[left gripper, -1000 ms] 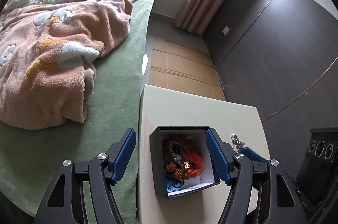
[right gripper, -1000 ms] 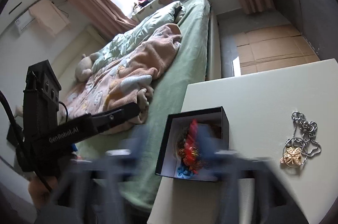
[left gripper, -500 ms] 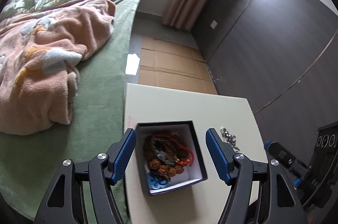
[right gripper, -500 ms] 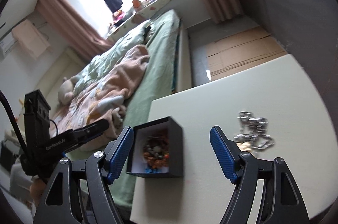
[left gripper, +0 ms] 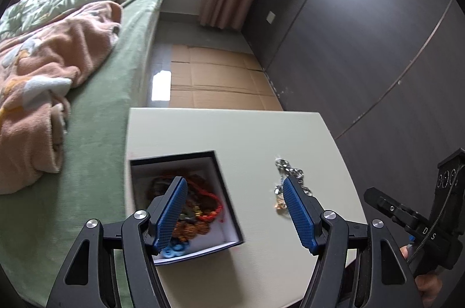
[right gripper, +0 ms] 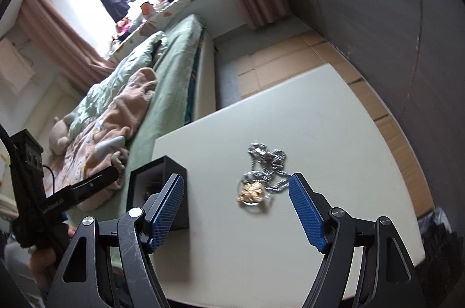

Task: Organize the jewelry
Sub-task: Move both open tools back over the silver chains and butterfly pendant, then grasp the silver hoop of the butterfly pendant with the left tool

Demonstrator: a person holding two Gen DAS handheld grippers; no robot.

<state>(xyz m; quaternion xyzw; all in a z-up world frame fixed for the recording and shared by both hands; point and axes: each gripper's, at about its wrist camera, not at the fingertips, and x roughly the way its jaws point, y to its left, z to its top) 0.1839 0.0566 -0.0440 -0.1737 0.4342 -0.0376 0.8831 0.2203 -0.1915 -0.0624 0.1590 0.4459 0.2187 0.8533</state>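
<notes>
The silver chain necklace [right gripper: 266, 162] with a gold pendant [right gripper: 252, 191] lies loose in a small heap on the white table [right gripper: 334, 139], apart from the black jewelry box [left gripper: 229, 217] that sits at the table's bed-side edge. The right gripper [right gripper: 236, 209] hangs over the table with its jaws wide apart and nothing between them; in the right wrist view the necklace sits just ahead of the gap and a little toward the right-hand finger, with the chain's trailing loop almost at that blue pad [right gripper: 305, 209]. The heap runs roughly front to back along the gripper's line of sight, pendant end nearest, chain bunched farther off. The left gripper [left gripper: 232, 212] is also spread wide and empty, hovering over the box's right wall, so the box contents, red cord and beads [left gripper: 203, 209], show beside its left finger; from there the necklace lies to its right, partly hidden behind the right finger. Right gripper looks the nearer and better lined up for the pick. Judgement: the coming move is a short forward-and-down reach, closing across the heap near the pendant, then a carry left to the box. Risk: thin chain could slip through the pads or trail out.
</notes>
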